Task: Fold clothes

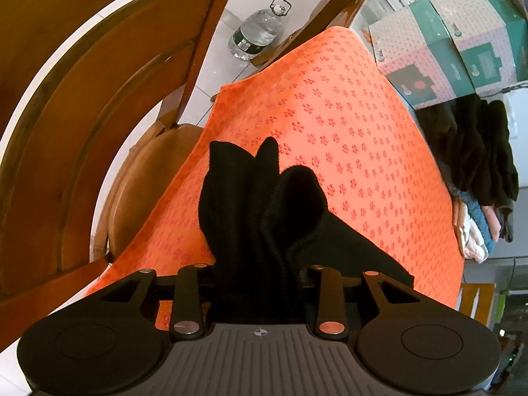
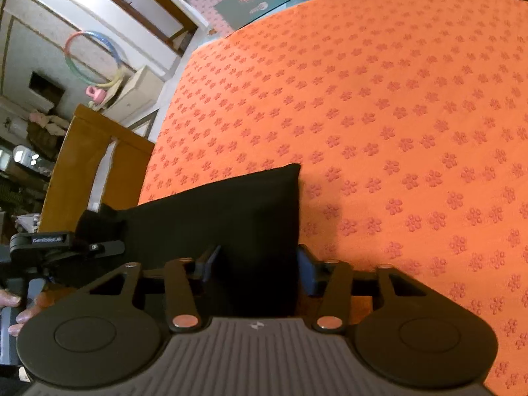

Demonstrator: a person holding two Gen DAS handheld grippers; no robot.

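While the orange table cover stamped with small flowers (image 2: 396,115) fills most of both views, the black knitted garment (image 2: 224,217) lies low in the frame, at the near edge. In the right wrist view it shows a flat panel with a squared corner; in the left wrist view it bunches upward in thick folds. My left gripper (image 1: 257,283) pinches that bunched cloth. My right gripper (image 2: 255,260) stands part open, blue pads either side of the flat panel, and I cannot tell whether they press it. A wooden chair (image 1: 99,115) curves along the left. I judge a fold is under way; next, I should carry both held edges across evenly and lay them flat.
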